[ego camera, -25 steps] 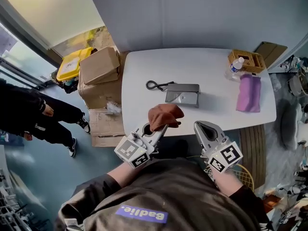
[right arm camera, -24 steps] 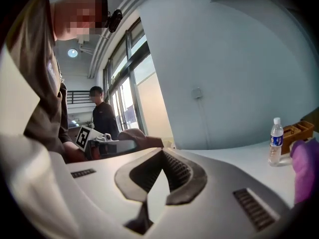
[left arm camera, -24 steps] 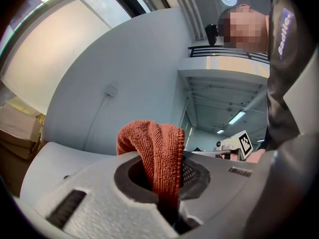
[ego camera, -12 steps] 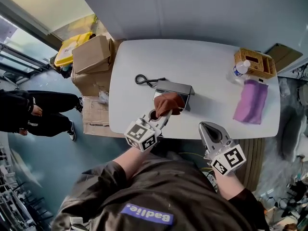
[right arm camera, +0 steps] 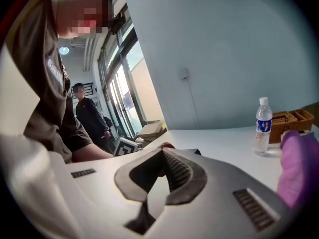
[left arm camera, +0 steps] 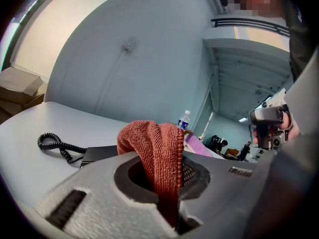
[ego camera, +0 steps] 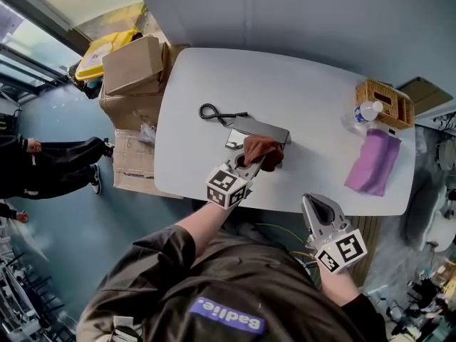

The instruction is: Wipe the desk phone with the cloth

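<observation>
White, smooth and round-cornered, the table (ego camera: 313, 105) is being viewed from steeply above, with blue-grey floor around it. Nearest the person, just off the table's near edge, the right gripper (ego camera: 313, 206) is being held in the air; its grey ribbed fingers are being kept together with nothing between them. Farther in, over the table, the left gripper (ego camera: 254, 162) is being reached forward, its fingers being clamped on a fold of the cloth (ego camera: 262, 150), a rust-red piece of looped, terry-like weave bunched into a soft lump. That lump is being held over the near right part of the desk phone (ego camera: 242, 130), a flat, silver-grey, boxy unit lying near the table's middle, and part of the phone is being hidden by it. A black coiled cord (ego camera: 212, 112) is trailing from the phone's far left side. Well apart at the right, a purple cloth (ego camera: 372, 164) is lying flat, and beyond it a clear plastic bottle (ego camera: 363, 112) is standing beside a woven basket (ego camera: 385, 102). Cardboard boxes (ego camera: 132, 66) are being stacked on the floor past the table's left end.
</observation>
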Available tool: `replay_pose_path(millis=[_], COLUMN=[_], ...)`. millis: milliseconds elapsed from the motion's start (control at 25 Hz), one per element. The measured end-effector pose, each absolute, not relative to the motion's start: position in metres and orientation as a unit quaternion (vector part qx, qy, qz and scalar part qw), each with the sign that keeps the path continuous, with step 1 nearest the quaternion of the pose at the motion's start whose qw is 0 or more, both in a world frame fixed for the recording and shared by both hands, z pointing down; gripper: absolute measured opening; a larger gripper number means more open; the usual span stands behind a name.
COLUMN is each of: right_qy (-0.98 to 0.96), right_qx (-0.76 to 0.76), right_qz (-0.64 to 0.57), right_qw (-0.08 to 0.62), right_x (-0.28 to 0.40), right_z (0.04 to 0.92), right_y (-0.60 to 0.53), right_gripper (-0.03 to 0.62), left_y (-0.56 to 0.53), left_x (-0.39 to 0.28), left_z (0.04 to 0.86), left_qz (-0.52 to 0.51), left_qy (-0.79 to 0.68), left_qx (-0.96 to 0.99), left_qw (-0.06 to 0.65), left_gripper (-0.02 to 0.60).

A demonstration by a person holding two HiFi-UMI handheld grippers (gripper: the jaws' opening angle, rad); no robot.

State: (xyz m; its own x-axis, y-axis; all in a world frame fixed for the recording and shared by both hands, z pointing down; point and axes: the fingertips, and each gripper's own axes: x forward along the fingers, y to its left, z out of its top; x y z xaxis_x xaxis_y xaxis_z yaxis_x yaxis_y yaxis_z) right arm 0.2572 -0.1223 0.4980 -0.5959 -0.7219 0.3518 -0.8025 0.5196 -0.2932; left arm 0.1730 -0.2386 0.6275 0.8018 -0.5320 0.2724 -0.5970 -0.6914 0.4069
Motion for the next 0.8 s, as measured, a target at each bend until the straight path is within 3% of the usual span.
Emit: replay_pose_path(millis=[800], right_qy=[-0.857], right_qx=[0.448], right_qz=[0.232], right_qw=[0.104], right_x=[0.220], right_z=[0.502], right_y=[-0.131], right_gripper=[0.026], left_y=[-0.288], left_x=[0.068], left_z=[0.696], left_qz=[0.142], left_qy=[-0.362], left_qx=[0.883], left_qw=[0.264], left_gripper=[0.032])
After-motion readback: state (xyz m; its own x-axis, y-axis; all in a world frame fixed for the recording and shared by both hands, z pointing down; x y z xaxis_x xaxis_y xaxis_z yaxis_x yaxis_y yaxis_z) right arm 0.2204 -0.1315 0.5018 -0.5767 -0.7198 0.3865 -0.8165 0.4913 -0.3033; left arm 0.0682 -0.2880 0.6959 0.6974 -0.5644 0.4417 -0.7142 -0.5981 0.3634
